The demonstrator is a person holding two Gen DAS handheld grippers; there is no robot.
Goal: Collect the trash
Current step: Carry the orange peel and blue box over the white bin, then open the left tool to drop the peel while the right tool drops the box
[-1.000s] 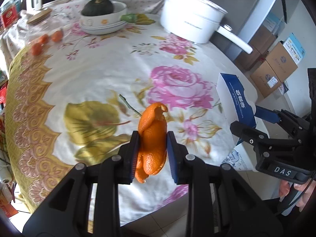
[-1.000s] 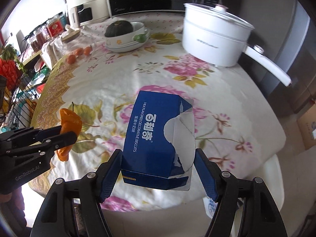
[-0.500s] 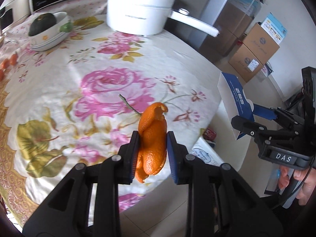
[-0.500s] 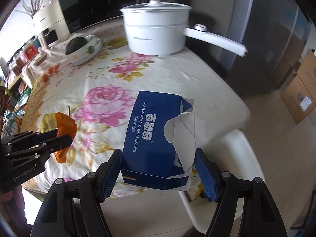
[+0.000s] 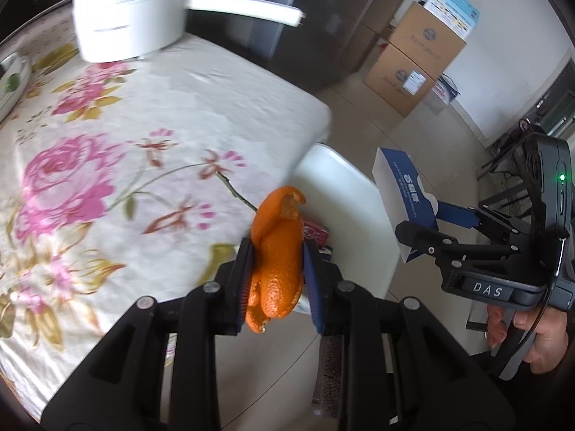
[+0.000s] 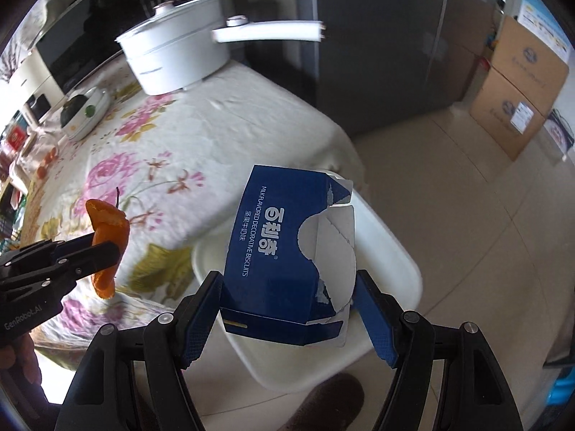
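Observation:
A curled orange peel is pinched upright between the blue pads of my left gripper, which is shut on it. It hangs over the table's corner, at the near rim of a white bin on the floor. My right gripper is shut on a torn blue biscuit box, held above the white bin. Seen from the right wrist, the left gripper and its peel are at the left. The left wrist view has the right gripper and box at the right.
The table with its floral cloth fills the left. A white pot with a long handle stands at its far edge, a bowl with a green squash farther back. Cardboard boxes and a dark fridge stand beyond the tiled floor.
Both grippers have swung from over the middle of the table to its right corner, and the white bin has come into view beneath them. Both grips are unchanged.

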